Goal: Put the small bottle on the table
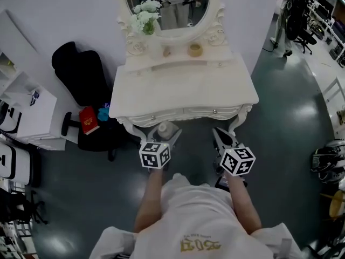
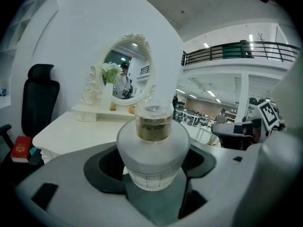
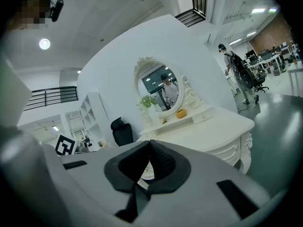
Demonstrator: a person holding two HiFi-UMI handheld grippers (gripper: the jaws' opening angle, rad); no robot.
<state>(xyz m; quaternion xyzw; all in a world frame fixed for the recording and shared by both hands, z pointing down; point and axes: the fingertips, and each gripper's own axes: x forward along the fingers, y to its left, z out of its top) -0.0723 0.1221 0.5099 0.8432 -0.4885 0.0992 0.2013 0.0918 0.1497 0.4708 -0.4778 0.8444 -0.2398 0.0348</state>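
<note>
A small frosted bottle (image 2: 152, 145) with a clear cap over amber liquid stands upright between the jaws of my left gripper (image 2: 152, 171), which is shut on its wide body. In the head view the bottle (image 1: 163, 128) is held in the air just in front of the white dressing table (image 1: 183, 88), below its front edge. My right gripper (image 1: 222, 139) hovers to the right at the same height. Its jaws (image 3: 149, 164) are shut together with nothing between them.
On the table's back shelf stand an oval mirror (image 1: 168, 4), a vase of white flowers (image 1: 145, 15) and a small yellow jar (image 1: 195, 49). A black office chair (image 1: 81, 74) and a red book (image 1: 89, 120) are to the left. Dark floor lies all around.
</note>
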